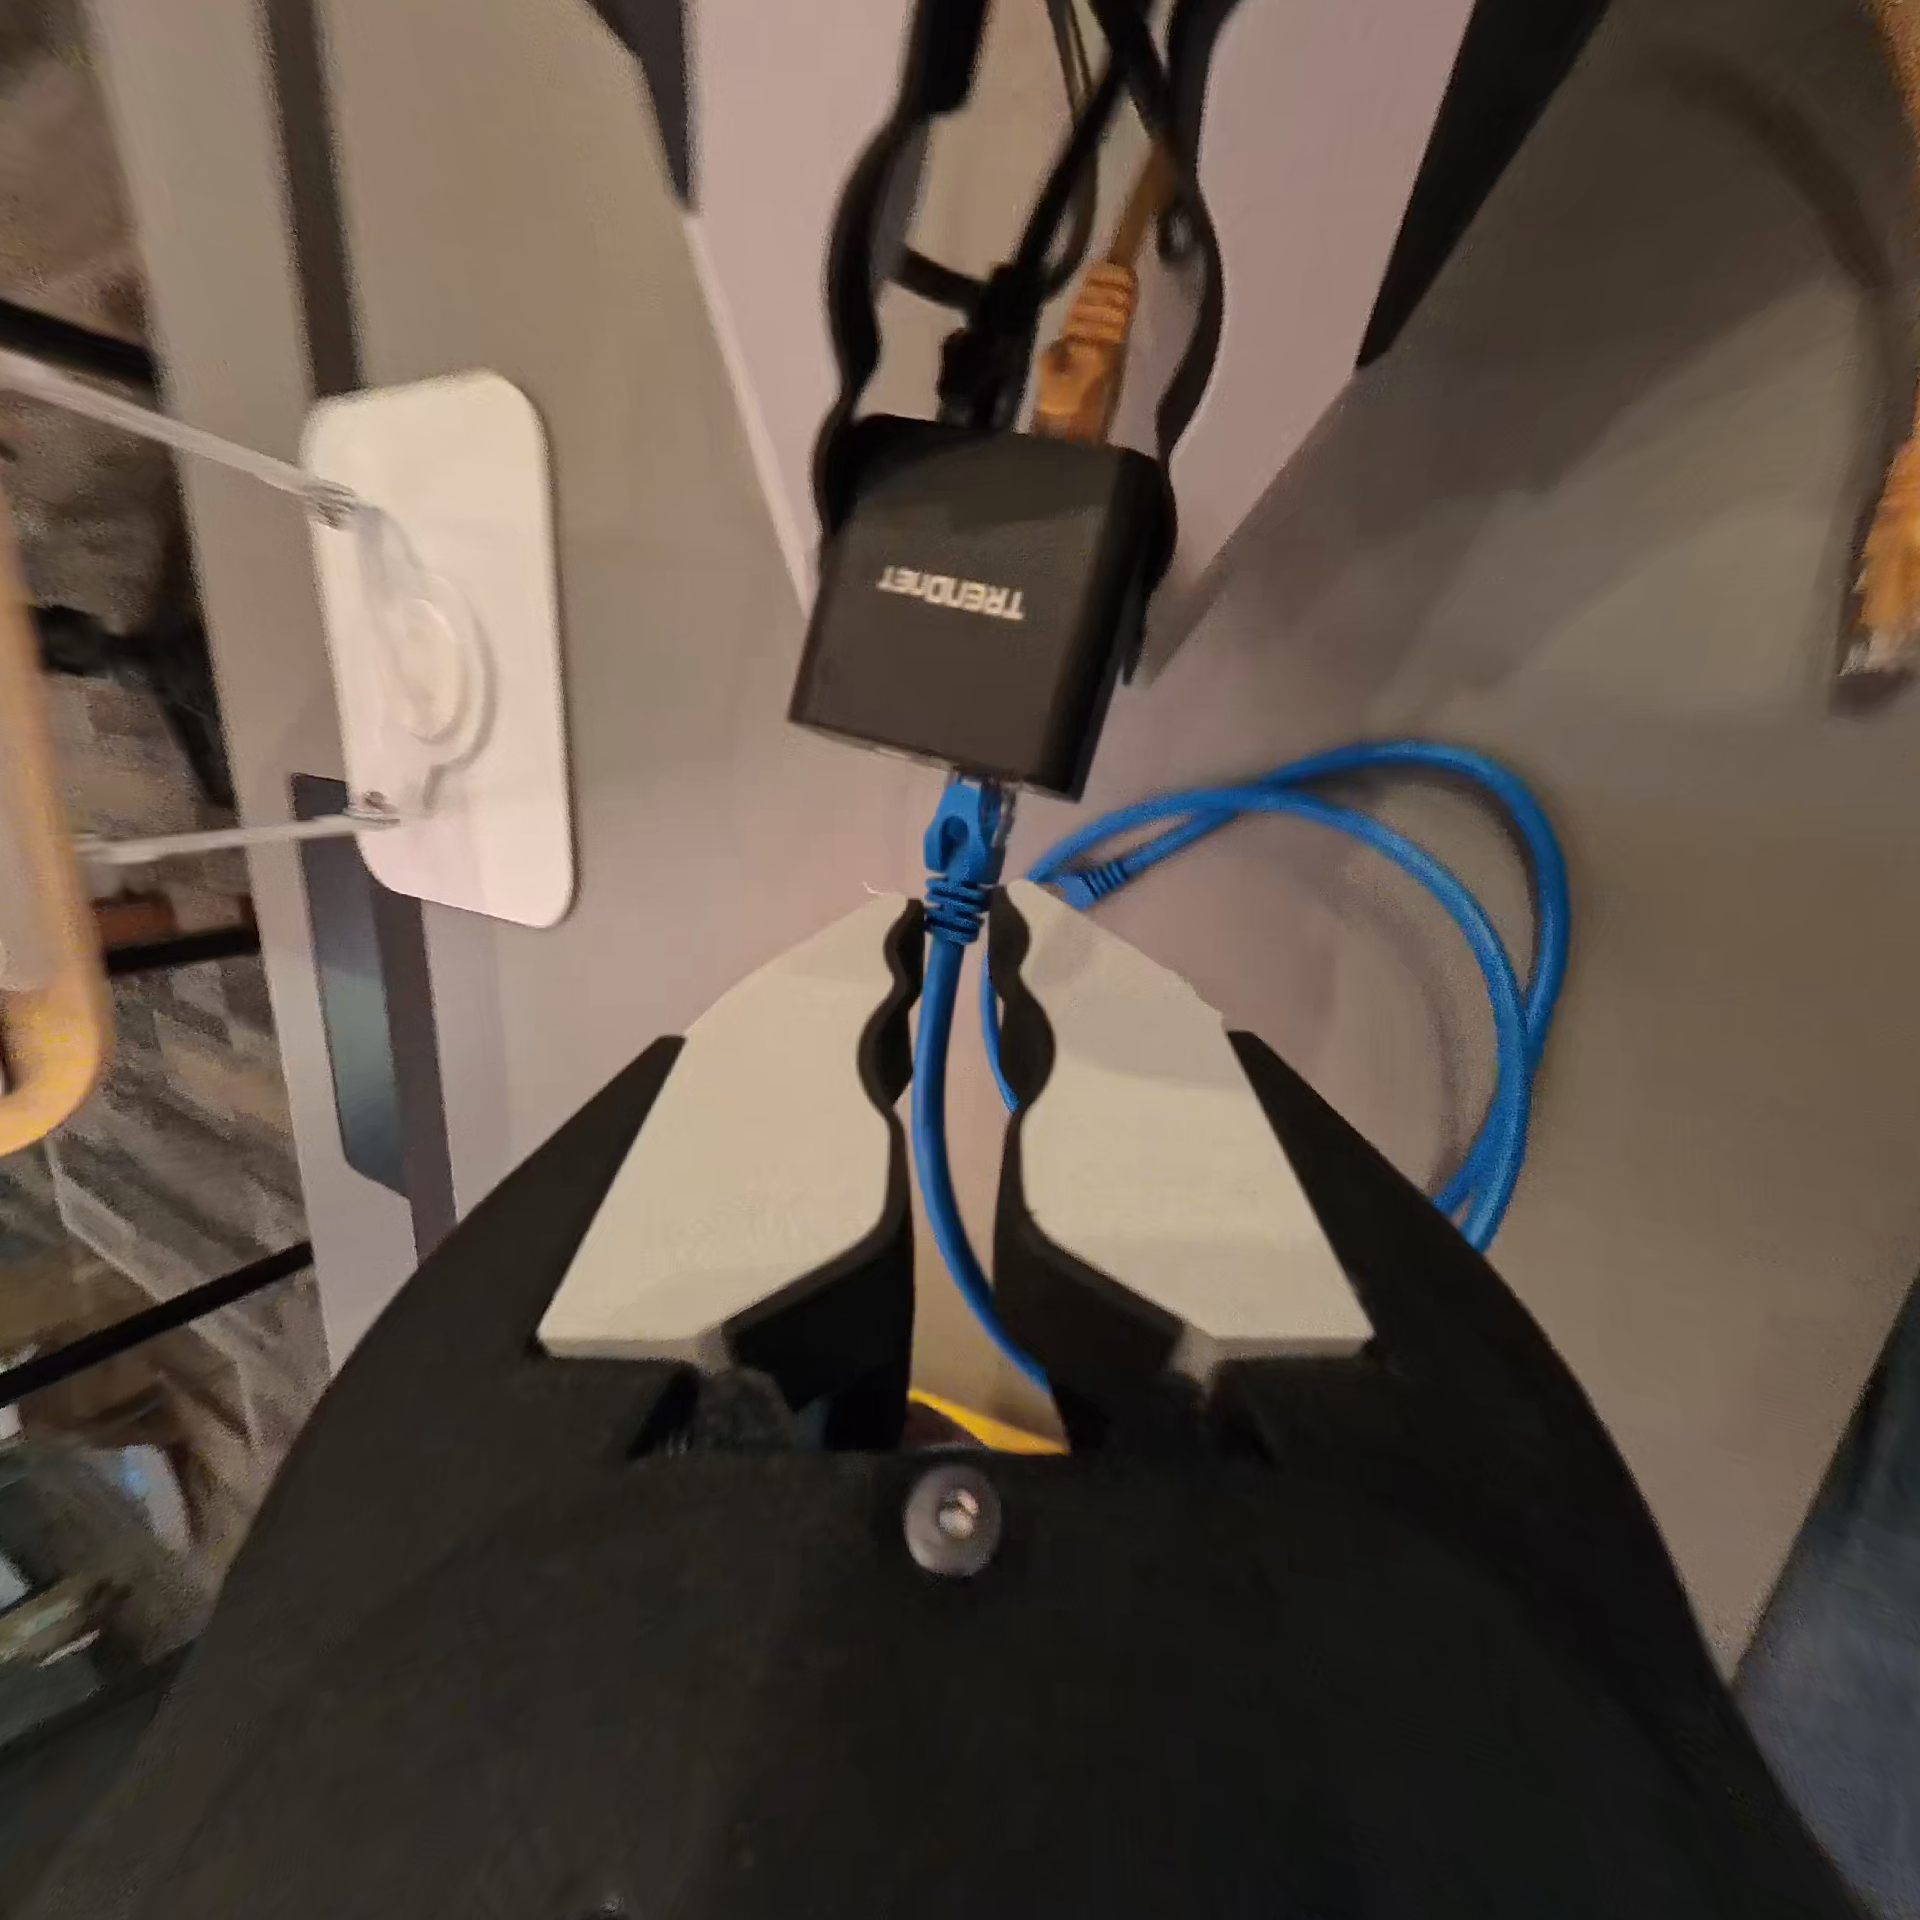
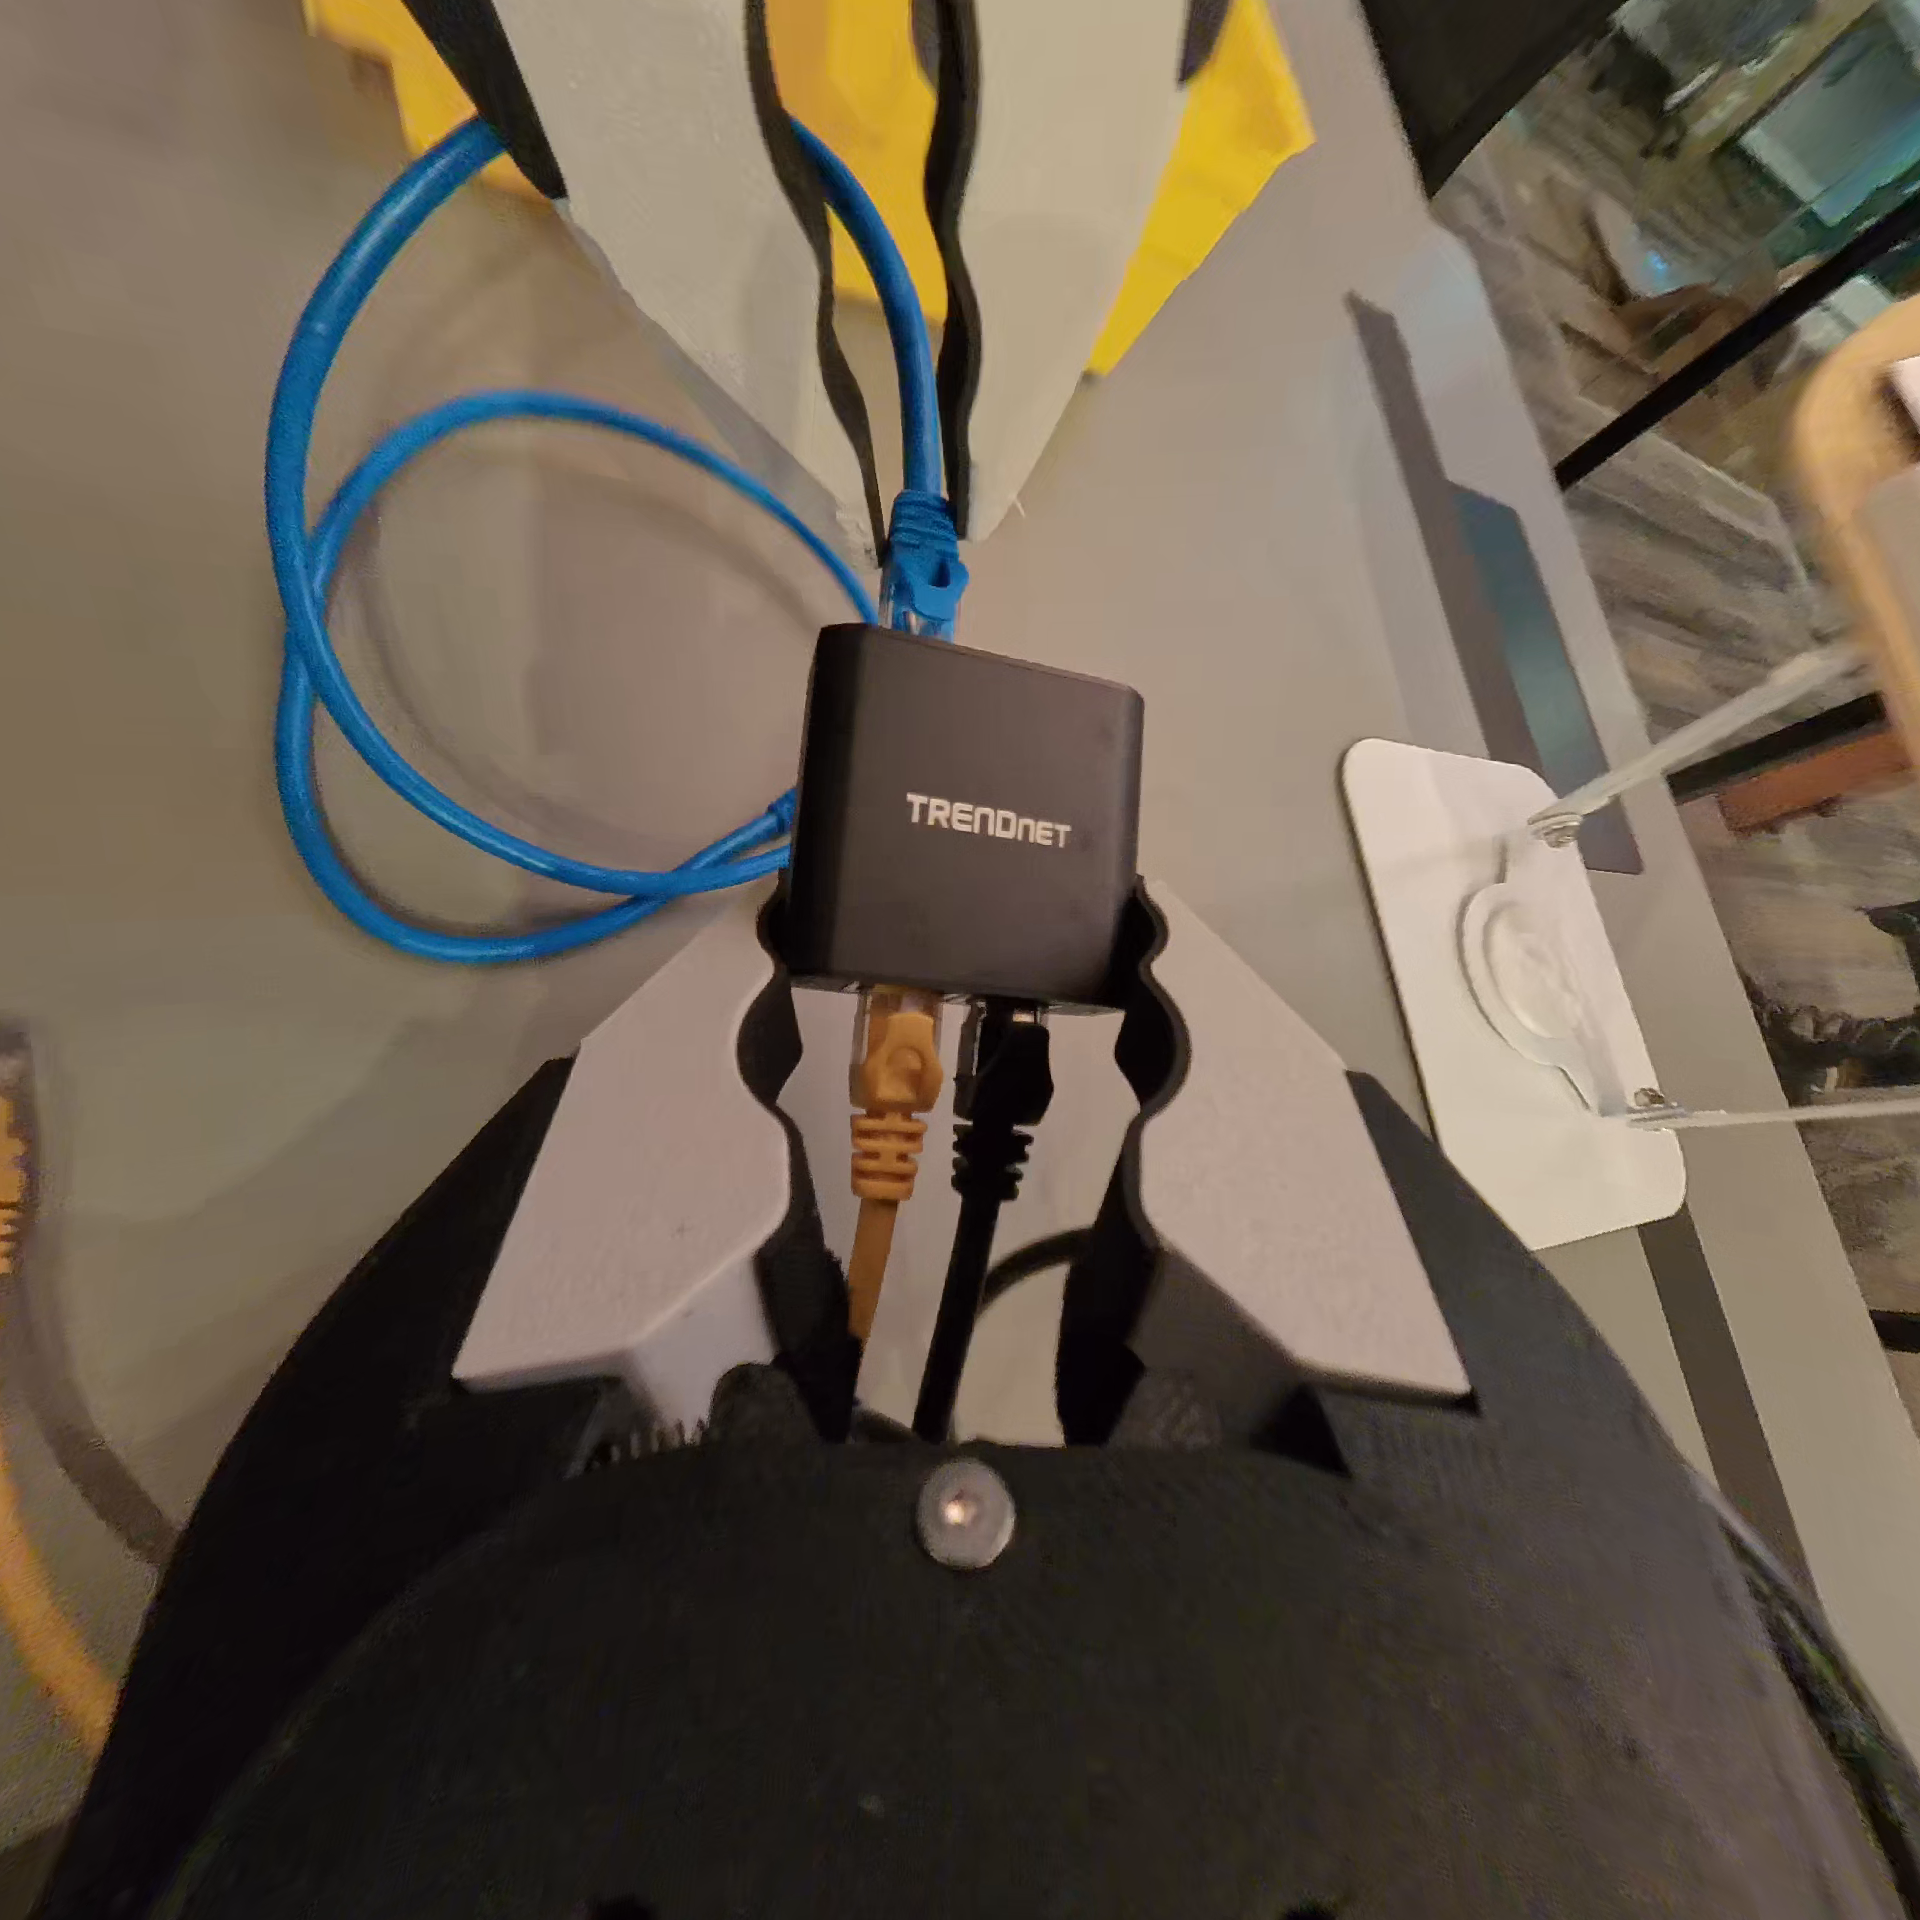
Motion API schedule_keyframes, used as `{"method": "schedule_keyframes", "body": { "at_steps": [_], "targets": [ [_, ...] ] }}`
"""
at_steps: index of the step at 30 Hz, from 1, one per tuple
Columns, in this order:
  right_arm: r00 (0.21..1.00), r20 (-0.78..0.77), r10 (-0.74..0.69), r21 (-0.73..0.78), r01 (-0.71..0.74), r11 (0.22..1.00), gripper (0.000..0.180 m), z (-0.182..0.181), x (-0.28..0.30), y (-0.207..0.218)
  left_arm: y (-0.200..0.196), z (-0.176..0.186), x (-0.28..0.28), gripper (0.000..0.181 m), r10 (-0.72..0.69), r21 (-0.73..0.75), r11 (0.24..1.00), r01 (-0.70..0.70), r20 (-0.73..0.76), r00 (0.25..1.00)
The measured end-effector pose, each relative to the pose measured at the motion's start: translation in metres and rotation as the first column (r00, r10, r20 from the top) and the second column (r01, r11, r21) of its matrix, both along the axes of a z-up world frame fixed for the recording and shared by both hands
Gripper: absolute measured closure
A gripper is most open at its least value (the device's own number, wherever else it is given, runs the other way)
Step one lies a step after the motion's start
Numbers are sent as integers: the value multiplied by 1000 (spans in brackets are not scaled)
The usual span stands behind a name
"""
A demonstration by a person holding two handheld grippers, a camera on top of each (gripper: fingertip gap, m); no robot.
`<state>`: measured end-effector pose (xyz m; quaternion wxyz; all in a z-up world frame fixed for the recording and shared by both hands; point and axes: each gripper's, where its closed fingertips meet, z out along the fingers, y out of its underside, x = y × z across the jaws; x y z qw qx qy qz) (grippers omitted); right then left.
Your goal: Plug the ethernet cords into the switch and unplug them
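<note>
A small black switch point(image 1: 966, 592) lies on the grey table. My right gripper point(image 2: 956, 914) is shut on the switch point(image 2: 966, 748) at its near end. An orange cord point(image 2: 888, 1101) and a black cord point(image 2: 1003, 1122) are plugged into that end and run back between the fingers. A blue cord point(image 1: 1507, 935) loops on the table, and its plug sits in the port on the opposite end. My left gripper point(image 1: 961, 899) is shut on the blue cord's boot just behind the plug. It also shows in the right wrist view point(image 2: 920, 520), as does the blue cord point(image 2: 301, 623).
A white plate with a clear mount and two thin rods point(image 1: 447, 644) sits beside the switch near the table edge point(image 2: 1496, 987). Another orange cord end point(image 1: 1886, 582) lies off to the side. A yellow object point(image 2: 1226, 156) is behind the left gripper. My hands' fingertips stand some 6 cm from each other. From either gripper's tips it is about 30 cm to the yellow object point(image 2: 1226, 156).
</note>
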<state>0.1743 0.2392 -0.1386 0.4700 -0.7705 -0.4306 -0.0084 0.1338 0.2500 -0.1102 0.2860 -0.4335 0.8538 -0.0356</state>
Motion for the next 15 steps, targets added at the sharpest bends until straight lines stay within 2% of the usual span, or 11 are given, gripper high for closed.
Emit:
{"method": "schedule_keyframes", "body": {
  "at_steps": [2,4,8,15],
  "targets": [
    [999,-32,-24,26,25,999,119,15,5,1,3,23,-1,164,37,-41,999,-33,92,995],
    [998,10,-58,38,58,998,119,22,11,3,14,47,-5,150,75,-27,997,-72,172,982],
    [994,13,-105,69,103,992,119,43,17,6,28,80,-25,142,132,-43,991,-124,309,942],
    [974,10,-228,155,224,962,119,106,43,4,43,107,-62,147,202,-47,977,-206,497,844]
  ]
}}
